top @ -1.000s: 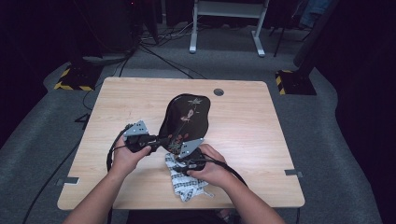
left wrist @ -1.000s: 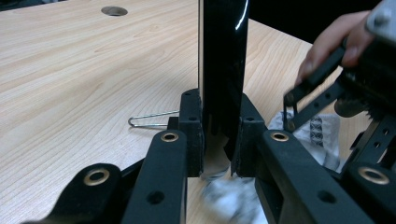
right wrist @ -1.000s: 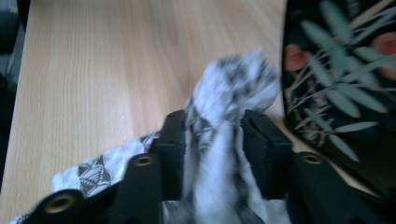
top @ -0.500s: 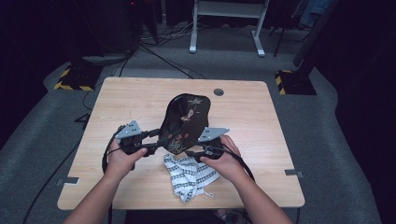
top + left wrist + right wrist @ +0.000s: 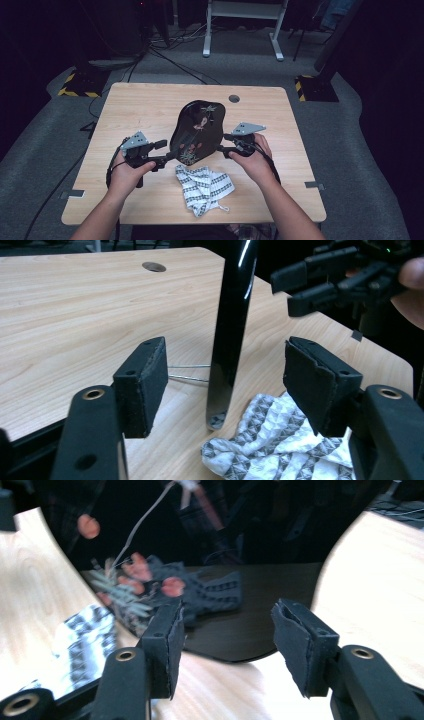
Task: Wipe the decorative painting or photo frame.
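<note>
One glossy black plate (image 5: 196,131), painted with red flowers and pale leaves, stands nearly upright at the middle of the wooden table (image 5: 140,105). In the left gripper view you see it edge on, with its lower rim on the tabletop and thin wire legs (image 5: 190,372) showing just behind it, most likely a small stand. A crumpled black-and-white patterned cloth (image 5: 202,187) lies on the table just in front of the plate, on your side. Your left gripper (image 5: 165,151) is at the plate's left edge. Its jaws have just been opening and now stand wide apart, with the plate's edge in the gap between them and neither pad touching it. Your right gripper (image 5: 223,143) is at the plate's right edge. Its jaws have also just been opening, are apart, and hold nothing; the plate's shiny face lies just beyond their tips. This looks like the letting-go step, with the plate set up for display and both hands freeing it. The next move calls for drawing each gripper straight out sideways, slowly, so no pad clips the rim and tips the plate off its legs. A round cable hole (image 5: 234,98) sits in the table beyond the plate. No brand, label or writing can be read anywhere.
</note>
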### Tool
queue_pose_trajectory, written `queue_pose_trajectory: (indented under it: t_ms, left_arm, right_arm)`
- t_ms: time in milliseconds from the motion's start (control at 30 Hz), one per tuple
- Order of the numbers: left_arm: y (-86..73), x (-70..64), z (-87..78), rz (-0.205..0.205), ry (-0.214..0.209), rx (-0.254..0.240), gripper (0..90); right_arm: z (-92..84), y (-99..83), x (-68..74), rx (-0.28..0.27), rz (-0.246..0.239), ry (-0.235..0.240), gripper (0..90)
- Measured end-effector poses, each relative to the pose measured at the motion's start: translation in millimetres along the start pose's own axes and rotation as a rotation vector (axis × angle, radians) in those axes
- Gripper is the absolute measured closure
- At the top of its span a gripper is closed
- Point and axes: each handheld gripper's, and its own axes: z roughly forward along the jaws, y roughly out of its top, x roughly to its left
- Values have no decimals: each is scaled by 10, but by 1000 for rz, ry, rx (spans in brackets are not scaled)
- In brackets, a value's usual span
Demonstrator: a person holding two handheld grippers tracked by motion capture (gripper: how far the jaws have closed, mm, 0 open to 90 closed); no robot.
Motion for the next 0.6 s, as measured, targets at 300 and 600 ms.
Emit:
queue_pose_trajectory:
  t_ms: [300, 600]
  left_arm:
    - [-66, -43, -5, -47, 44, 14, 244]
    - [-169, -77, 85, -42, 73, 47, 398]
  right_arm:
    - [62, 93, -228, -14, 58, -25, 454]
    - [136, 256, -327, -30, 79, -9, 409]
